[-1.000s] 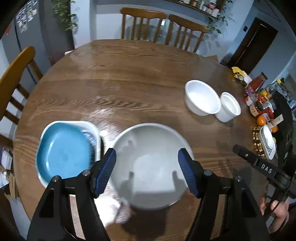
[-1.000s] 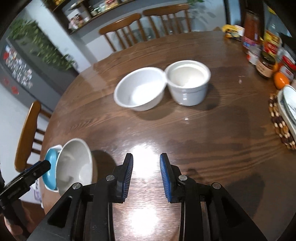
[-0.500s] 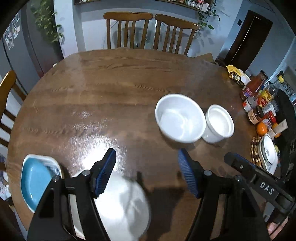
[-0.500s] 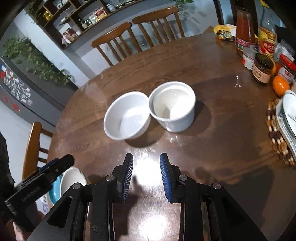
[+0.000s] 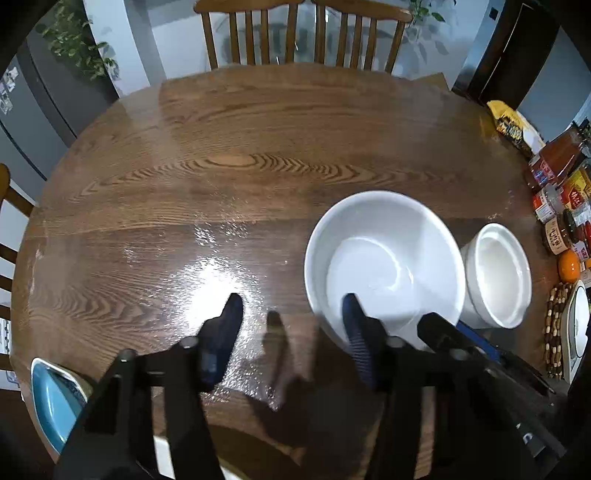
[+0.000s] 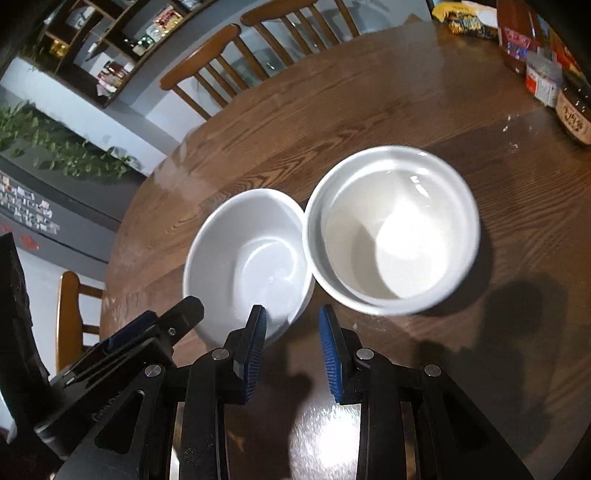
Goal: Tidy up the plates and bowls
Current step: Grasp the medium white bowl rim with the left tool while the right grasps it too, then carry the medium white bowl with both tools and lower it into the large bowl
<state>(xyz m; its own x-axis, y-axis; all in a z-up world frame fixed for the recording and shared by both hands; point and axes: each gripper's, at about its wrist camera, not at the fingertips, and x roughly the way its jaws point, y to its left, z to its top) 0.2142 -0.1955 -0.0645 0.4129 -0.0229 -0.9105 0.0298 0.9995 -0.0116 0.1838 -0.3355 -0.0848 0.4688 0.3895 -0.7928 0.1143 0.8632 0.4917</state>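
Note:
Two white bowls stand side by side, touching, on the round wooden table (image 5: 258, 147). The wide shallow bowl (image 5: 384, 258) (image 6: 251, 258) is on the left and the smaller deep bowl (image 5: 496, 273) (image 6: 391, 229) on the right. My left gripper (image 5: 291, 306) hovers at the wide bowl's near-left rim with its jaws closing. Its right finger is over the bowl's inside, its left finger is over bare wood, and the pads press on nothing. My right gripper (image 6: 291, 325) is just short of where the two bowls meet, narrowly open with nothing in it. A blue plate (image 5: 51, 402) lies in a white dish at the near left.
Jars, bottles and an orange (image 5: 569, 266) crowd the table's right edge, beside a beaded trivet (image 5: 554, 325) with a white dish on it. A snack bag (image 5: 513, 125) lies at the far right. Two wooden chairs (image 5: 295, 33) stand behind the table and another chair (image 6: 70, 317) at its left.
My left gripper has swung right, from over the grey bowl and blue plate to the wide white bowl, and its jaws have narrowed. My right gripper has come closer to both white bowls.

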